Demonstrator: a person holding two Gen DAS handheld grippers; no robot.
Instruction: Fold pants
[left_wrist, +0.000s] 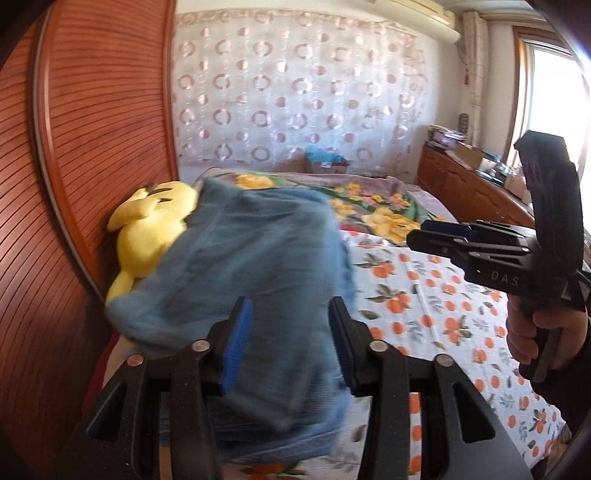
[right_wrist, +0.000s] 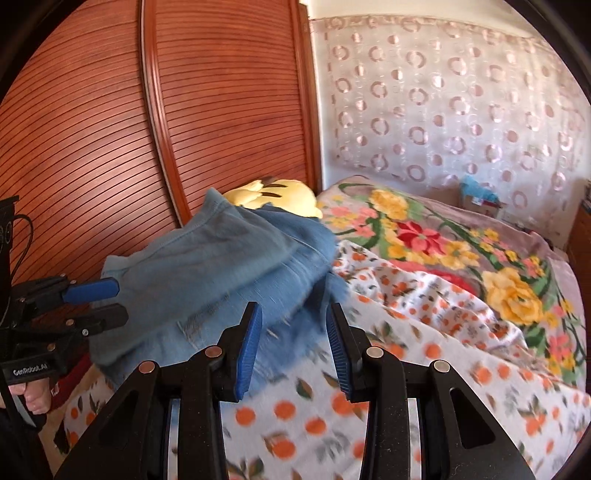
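Pants (left_wrist: 251, 266) of blue denim lie bunched on the bed (left_wrist: 443, 317), filling the middle-left of the left wrist view. At far left of that frame we see the slatted wooden wardrobe (left_wrist: 92, 147), then a yellow plush toy (left_wrist: 147, 229) partly under the denim. Our left gripper (left_wrist: 291, 347) has its jaws spread, the cloth lying between them, though we cannot tell whether the pads touch it. Further right, over the orange-print sheet (left_wrist: 424, 295), our right gripper (left_wrist: 436, 238) comes in from the frame's right edge, held in a hand (left_wrist: 539, 332). In the right wrist view its jaws stand apart, empty, with the frayed denim edge just beyond their tips.
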